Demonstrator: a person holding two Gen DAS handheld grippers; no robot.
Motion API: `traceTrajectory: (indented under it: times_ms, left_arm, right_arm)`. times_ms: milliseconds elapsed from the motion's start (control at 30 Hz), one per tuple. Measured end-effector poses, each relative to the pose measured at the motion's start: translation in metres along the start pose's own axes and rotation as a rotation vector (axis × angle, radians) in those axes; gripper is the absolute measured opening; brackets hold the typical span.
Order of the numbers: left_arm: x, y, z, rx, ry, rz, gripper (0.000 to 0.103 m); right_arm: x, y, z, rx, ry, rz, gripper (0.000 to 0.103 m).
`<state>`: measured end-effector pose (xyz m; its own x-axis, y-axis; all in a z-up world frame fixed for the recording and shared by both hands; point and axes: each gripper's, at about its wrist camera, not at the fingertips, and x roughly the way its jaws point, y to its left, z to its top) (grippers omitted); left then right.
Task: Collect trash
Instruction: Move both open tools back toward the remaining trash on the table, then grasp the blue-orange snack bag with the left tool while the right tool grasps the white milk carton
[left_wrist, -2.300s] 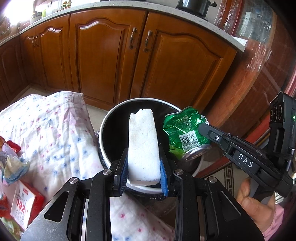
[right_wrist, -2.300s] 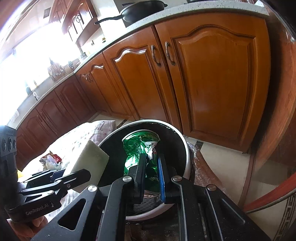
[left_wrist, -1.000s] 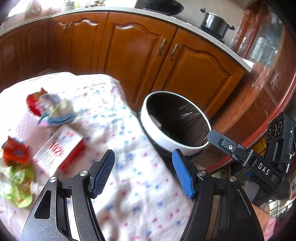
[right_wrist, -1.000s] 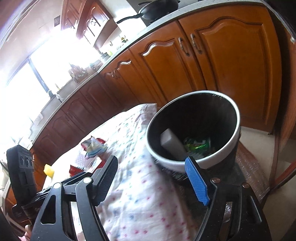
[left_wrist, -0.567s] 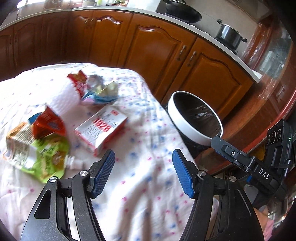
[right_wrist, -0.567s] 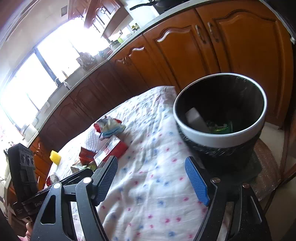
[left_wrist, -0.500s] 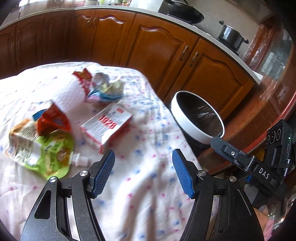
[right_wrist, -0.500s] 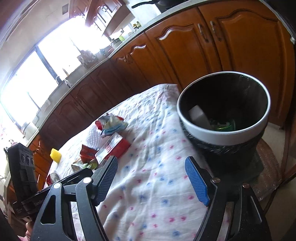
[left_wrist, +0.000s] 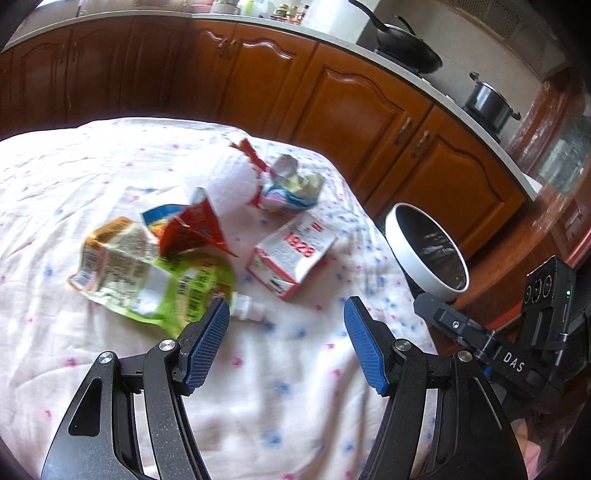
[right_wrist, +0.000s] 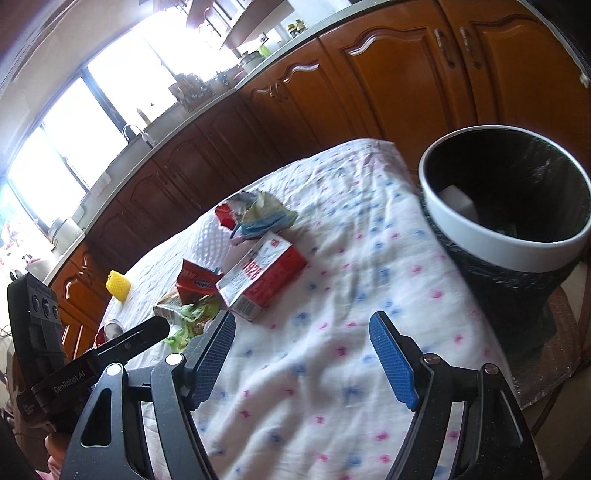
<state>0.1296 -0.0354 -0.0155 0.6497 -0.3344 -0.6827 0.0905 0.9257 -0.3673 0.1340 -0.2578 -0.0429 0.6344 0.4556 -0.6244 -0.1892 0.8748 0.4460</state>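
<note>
A kitchen of brown wooden cabinets (left_wrist: 354, 107); a worktop under a white dotted cloth (left_wrist: 295, 369); the left gripper (left_wrist: 286, 325) and right gripper (right_wrist: 303, 336) have jaws wide apart, empty, tilted down over the cloth; earlier they hung over the white-rimmed black bin (right_wrist: 509, 229), now beside the red-and-white carton (left_wrist: 291, 254) and crumpled wrappers (left_wrist: 147, 273).

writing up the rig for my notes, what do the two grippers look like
Both are black speckled plastic frames with silver screws and ridged blue pads on the jaws: left gripper, right gripper. The right's side reads "DAS"; the left's reads "GenRobot.AI".
</note>
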Motion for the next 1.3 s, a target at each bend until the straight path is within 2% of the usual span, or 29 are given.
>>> traceTrajectory:
  times_ms: [367, 800, 1033, 1100, 1133, 1167, 1300]
  left_arm:
    - [-0.006, 0.045, 0.011, -0.050, -0.023, 0.062, 0.066]
    - [0.019, 0.069, 0.049, 0.010, -0.008, 0.074, 0.066]
    - [0.037, 0.067, 0.056, 0.070, 0.031, 0.075, 0.065]
    - [0.044, 0.066, 0.056, 0.088, 0.048, 0.079, 0.054]
    - [0.048, 0.065, 0.055, 0.093, 0.062, 0.078, 0.050]
    - [0.051, 0.065, 0.055, 0.096, 0.072, 0.076, 0.043]
    - [0.057, 0.067, 0.053, 0.092, 0.090, 0.059, 0.020]
  right_arm:
    - [0.037, 0.024, 0.008, 0.002, 0.052, 0.026, 0.077]
    - [0.089, 0.033, 0.033, 0.105, 0.099, 0.008, 0.077]
    - [0.120, 0.036, 0.046, 0.128, 0.132, -0.071, 0.077]
    - [0.123, 0.038, 0.047, 0.108, 0.132, -0.093, 0.074]
    - [0.124, 0.039, 0.048, 0.090, 0.138, -0.109, 0.066]
    - [0.124, 0.040, 0.048, 0.077, 0.142, -0.116, 0.065]
    - [0.116, 0.040, 0.046, 0.025, 0.141, -0.102, 0.054]
